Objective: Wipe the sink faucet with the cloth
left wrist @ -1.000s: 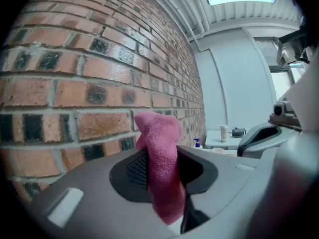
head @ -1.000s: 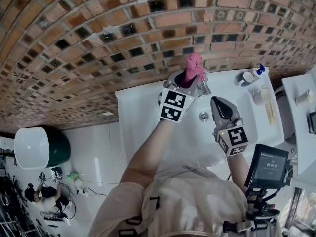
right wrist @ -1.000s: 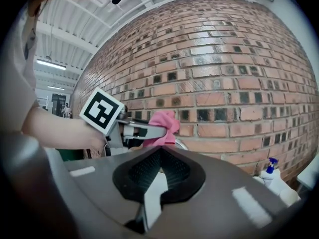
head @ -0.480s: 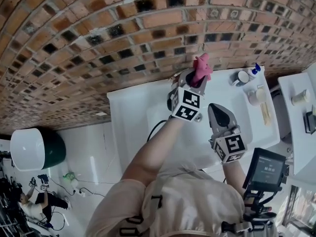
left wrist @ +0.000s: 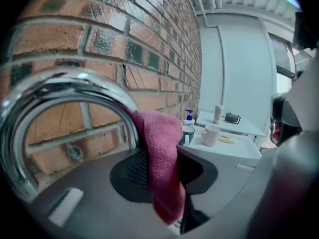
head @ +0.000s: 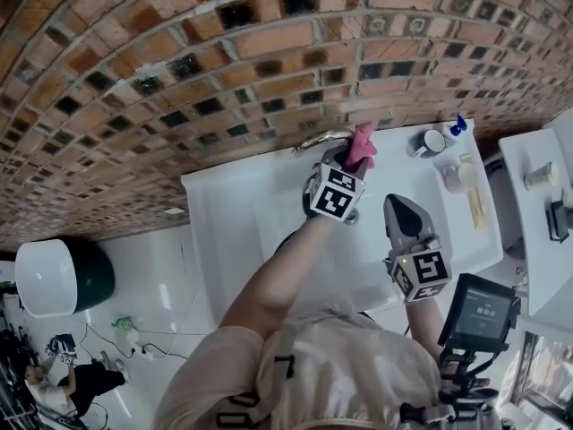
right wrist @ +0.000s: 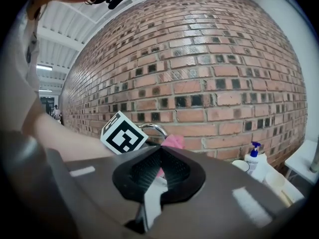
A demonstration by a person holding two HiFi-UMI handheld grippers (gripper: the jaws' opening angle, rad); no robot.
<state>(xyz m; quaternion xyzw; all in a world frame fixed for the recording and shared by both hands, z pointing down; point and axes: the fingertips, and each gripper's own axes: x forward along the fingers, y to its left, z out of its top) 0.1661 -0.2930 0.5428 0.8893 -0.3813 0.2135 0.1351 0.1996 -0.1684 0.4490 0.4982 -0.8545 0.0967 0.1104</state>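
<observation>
the left gripper (left wrist: 163, 183) has its jaws partly closed, pinching a pink cloth (left wrist: 160, 138) that hangs between the ribbed pads and sticks out past the tips. in the left gripper view the cloth's upper edge lies against the right end of the chrome faucet (left wrist: 67, 86), whose arc fills the left of the frame in front of the brick wall (left wrist: 149, 34). in the head view this gripper sits near the frame's centre, at the back edge of the white sink (head: 228, 213), with the cloth poking up beside the spout toward the wall. the right gripper (right wrist: 159, 153) is to the lower right of it in the head view, over the basin and apart from the faucet. its jaws are pressed together at the tips with nothing between them, and only a thin slit lower down shows white sink. its own view looks past the tips at the left gripper, the faucet's arc and a bit of pink cloth at frame centre. a mug (left wrist: 211, 135) and a soap bottle (right wrist: 253, 156) stand on the sink's rim at the right, well apart from both grippers.
</observation>
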